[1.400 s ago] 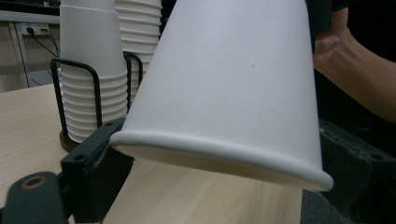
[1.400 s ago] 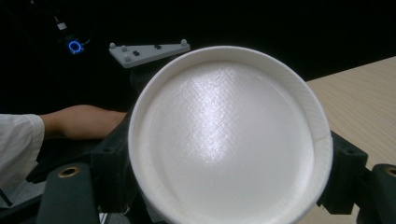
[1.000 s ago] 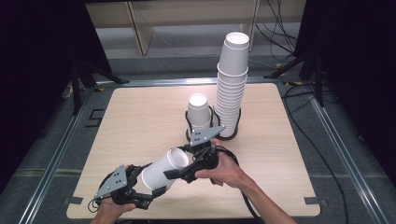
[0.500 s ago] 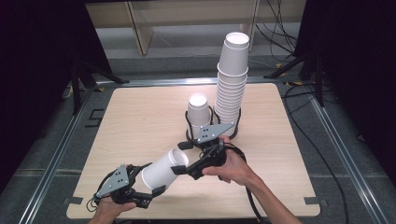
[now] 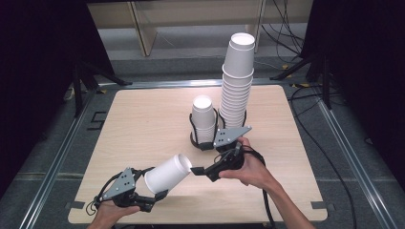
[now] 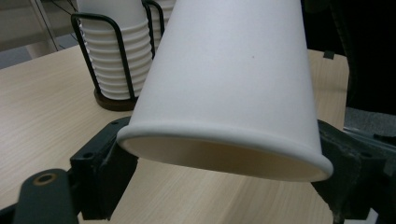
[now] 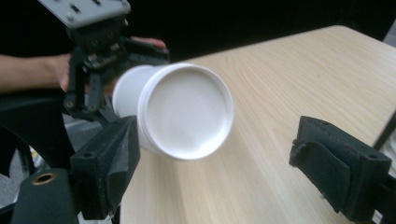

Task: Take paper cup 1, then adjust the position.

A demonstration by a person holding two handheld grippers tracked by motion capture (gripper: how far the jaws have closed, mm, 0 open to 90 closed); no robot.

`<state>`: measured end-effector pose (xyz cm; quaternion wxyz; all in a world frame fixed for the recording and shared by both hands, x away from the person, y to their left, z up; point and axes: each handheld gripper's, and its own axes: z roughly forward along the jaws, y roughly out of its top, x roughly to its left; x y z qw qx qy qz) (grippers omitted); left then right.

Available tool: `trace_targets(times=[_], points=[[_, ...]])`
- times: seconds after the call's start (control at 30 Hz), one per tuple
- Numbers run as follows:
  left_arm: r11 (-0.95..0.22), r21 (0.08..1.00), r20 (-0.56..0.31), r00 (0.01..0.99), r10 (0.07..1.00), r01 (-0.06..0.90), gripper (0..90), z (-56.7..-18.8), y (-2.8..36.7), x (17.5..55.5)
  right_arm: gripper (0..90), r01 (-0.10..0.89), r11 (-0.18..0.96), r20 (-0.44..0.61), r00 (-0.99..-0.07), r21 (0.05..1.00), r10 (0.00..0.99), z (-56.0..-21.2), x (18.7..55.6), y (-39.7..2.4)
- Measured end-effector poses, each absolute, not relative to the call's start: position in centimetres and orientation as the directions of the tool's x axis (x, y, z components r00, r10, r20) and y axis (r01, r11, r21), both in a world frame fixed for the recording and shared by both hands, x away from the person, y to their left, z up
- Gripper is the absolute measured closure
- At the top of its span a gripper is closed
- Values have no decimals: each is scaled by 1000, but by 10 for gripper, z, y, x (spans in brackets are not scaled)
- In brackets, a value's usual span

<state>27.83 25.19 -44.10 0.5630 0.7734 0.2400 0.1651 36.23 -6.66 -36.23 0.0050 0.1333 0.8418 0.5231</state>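
Left gripper view: paper cup (image 6: 233, 84) clamped between fingers (image 6: 105, 172).

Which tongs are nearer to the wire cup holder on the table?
Right. The right tongs are just in front of the wire cup holder, open, while the left tongs sit farther off near the table's front edge, gripping a white paper cup.

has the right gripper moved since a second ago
Yes. The right gripper has backed off the held cup, toward the black wire cup holder.
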Motion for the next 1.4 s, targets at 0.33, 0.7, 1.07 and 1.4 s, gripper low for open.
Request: trace_targets(times=[0.33, 0.7, 1.07, 1.4], points=[[-350, 913, 19, 838, 546, 208, 151, -442, 251, 278, 157, 168, 473, 81, -977, 865, 198, -368, 358, -56], [-386, 902, 33, 860, 509, 195, 150, -444, 246, 276, 157, 116, 532, 48, -989, 839, 140, -377, 354, -41], [-404, 894, 39, 866, 498, 192, 149, -445, 241, 273, 157, 95, 555, 39, -993, 827, 112, -379, 349, -31], [-433, 884, 55, 881, 469, 175, 151, -445, 238, 270, 158, 75, 602, 49, -997, 795, 58, -384, 346, -18]])
